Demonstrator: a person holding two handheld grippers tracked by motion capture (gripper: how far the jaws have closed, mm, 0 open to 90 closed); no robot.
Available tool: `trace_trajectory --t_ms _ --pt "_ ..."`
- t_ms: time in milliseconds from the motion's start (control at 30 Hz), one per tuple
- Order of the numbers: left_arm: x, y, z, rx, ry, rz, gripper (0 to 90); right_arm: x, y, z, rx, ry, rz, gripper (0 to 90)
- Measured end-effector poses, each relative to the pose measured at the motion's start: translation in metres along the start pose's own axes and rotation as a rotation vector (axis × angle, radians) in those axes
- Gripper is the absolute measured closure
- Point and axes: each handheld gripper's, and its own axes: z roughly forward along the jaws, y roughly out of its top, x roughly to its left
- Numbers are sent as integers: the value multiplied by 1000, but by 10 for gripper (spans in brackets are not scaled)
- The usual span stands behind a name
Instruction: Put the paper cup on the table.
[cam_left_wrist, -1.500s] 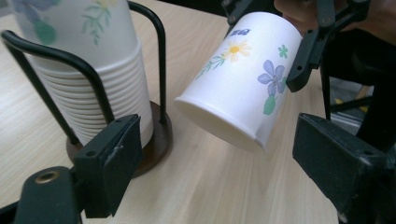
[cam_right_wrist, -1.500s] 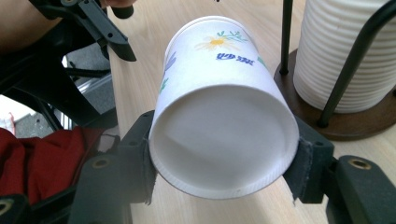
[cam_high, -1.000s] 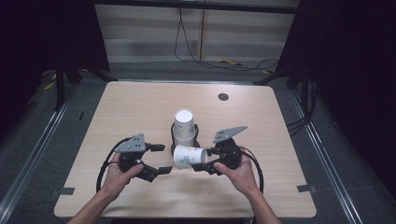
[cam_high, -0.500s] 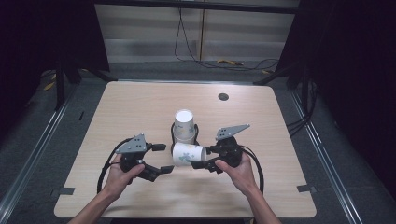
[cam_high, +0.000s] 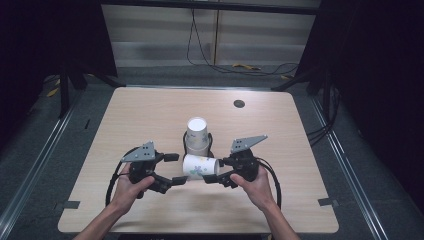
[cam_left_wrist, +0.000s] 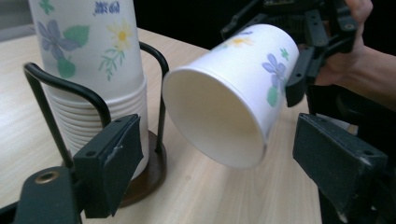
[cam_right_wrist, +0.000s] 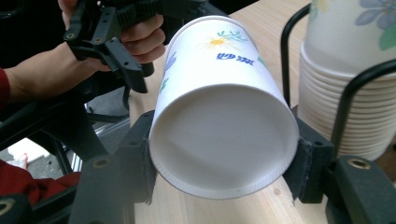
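The paper cup (cam_high: 199, 166) lies sideways just in front of the cup stack (cam_high: 197, 135), clamped at its base end by the right gripper (cam_high: 214, 170). Its open mouth faces the left gripper (cam_high: 175, 169), whose jaws stand spread apart, left of the stack.

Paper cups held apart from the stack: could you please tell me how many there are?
1: the single paper cup lies on its side in the right tongs, beside the cup stack in its wire holder.
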Motion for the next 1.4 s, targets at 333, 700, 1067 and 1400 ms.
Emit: trace_trajectory --t_ms 333,700,1067,1400 --pt "-4 2 -2 -3 -12 3 157 4 3 4 3 32 -22 376" --pt "-6 0 2 -8 -15 21 157 7 3 8 13 69 -36 376" --pt "-3 1 2 -27 -52 6 154 10 6 10 7 85 -51 376" --pt "-6 1 7 -28 -55 10 157 10 5 9 -11 89 -51 376"
